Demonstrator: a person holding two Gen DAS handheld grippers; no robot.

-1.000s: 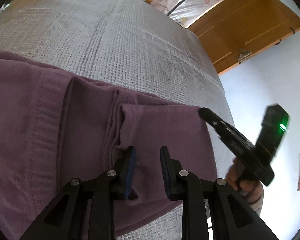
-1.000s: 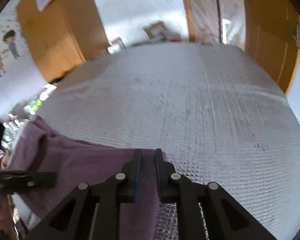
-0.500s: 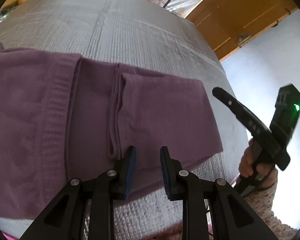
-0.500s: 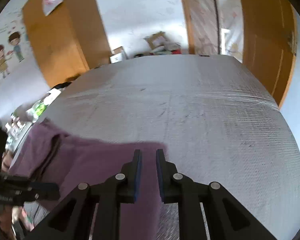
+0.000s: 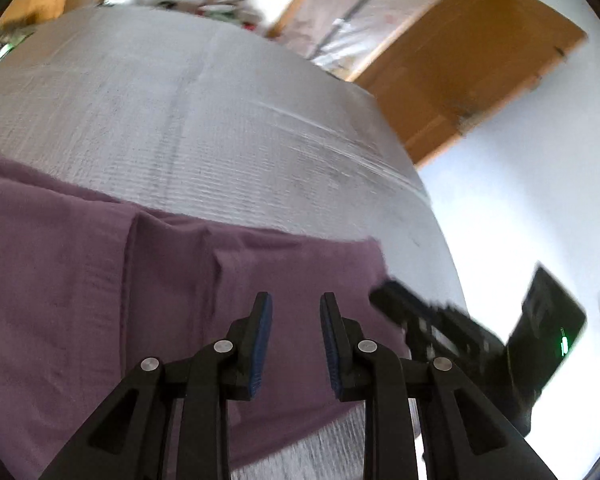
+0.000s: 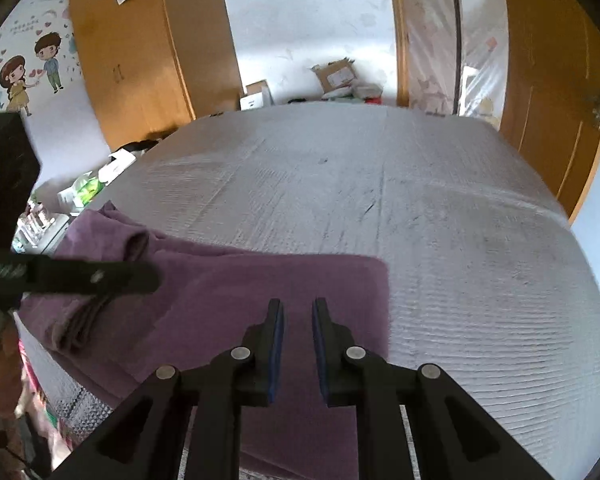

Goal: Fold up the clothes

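A purple garment [image 5: 100,280] lies folded in flat layers near the front edge of the grey quilted bed [image 5: 188,100]. My left gripper [image 5: 295,305] hovers over the garment's right part, open, with nothing between its blue pads. In the right wrist view the same garment [image 6: 240,288] shows a doubled fold at its left. My right gripper [image 6: 297,309] hangs above its right half, jaws a little apart and empty. Each gripper also shows in the other's view: the right gripper [image 5: 428,316] by the garment's right corner, the left gripper [image 6: 80,276] over the fold.
The bed [image 6: 400,184] stretches far beyond the garment and drops off at the right. A wooden wardrobe [image 6: 140,60], a wooden door [image 6: 552,100] and cardboard boxes [image 6: 336,74] stand behind it. A person's hand [image 6: 0,364] is at the lower left.
The right gripper's jaws parted slightly and left the garment's right edge, drawing back above it. The left gripper lifted a little. The garment now lies flat.
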